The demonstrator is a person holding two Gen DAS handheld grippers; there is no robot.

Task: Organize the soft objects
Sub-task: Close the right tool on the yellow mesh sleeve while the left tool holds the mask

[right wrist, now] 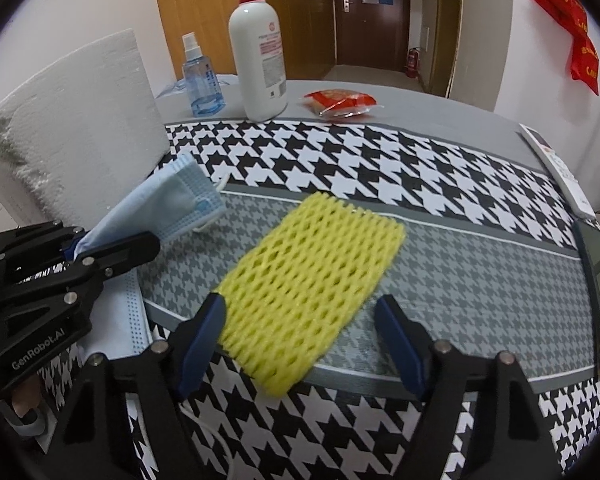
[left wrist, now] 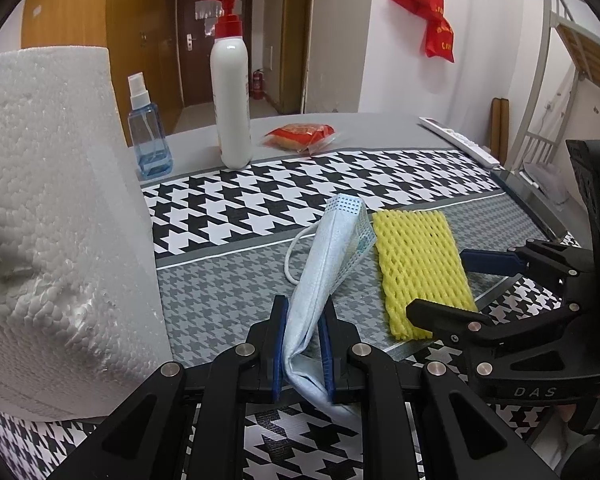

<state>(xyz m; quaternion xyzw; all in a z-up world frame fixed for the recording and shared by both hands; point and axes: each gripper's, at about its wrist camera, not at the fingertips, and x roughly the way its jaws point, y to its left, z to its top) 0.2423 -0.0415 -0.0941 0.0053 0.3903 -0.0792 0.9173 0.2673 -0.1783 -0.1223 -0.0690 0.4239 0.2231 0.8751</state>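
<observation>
Left tongs (left wrist: pixel 303 344) are gripping the mask (left wrist: pixel 328 256); right tongs (right wrist: pixel 300 340) are hanging released over the yellow net (right wrist: pixel 312 276).

Even, soft indoor light, faint shadows, strong fisheye bending with dark corners, slight blur at close range.
</observation>
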